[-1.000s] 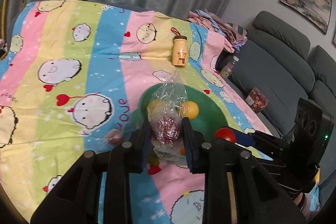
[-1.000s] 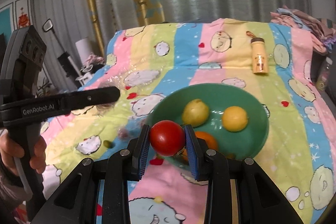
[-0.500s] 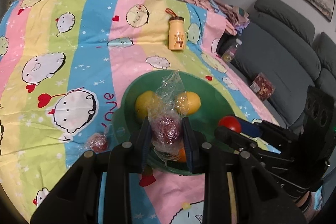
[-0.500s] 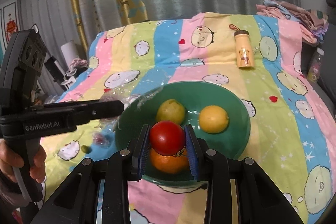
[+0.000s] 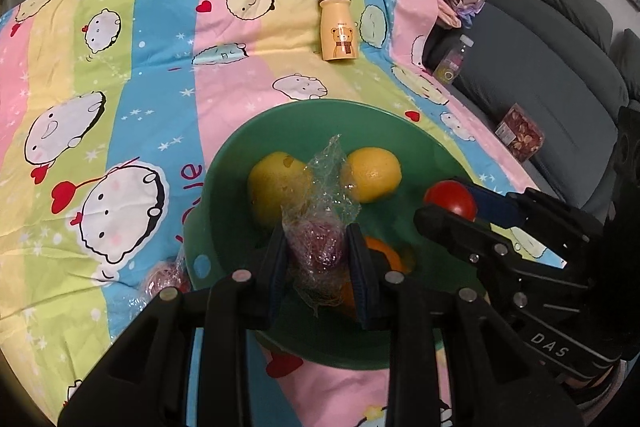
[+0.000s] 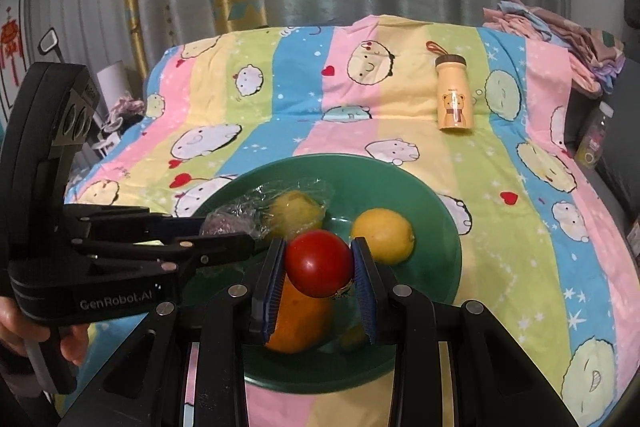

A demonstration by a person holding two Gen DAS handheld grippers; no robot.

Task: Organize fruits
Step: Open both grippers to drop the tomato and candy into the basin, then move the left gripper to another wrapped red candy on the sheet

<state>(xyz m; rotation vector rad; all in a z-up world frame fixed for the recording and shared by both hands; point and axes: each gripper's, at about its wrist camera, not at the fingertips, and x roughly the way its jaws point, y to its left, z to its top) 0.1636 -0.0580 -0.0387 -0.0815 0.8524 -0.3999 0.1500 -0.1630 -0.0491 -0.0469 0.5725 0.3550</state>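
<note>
A green bowl sits on the striped cartoon blanket and holds two yellow fruits and an orange. My left gripper is shut on a dark red fruit wrapped in clear plastic, held over the bowl's near side. My right gripper is shut on a red tomato above the orange; the tomato also shows in the left wrist view. Another plastic-wrapped red fruit lies on the blanket left of the bowl.
A yellow bear-print bottle lies on the blanket beyond the bowl. A grey sofa with a small box stands to the right. Folded clothes lie at the far right corner.
Both grippers have moved forward and down over the bowl with their fruits still held. The bowl now fills more of both views.
</note>
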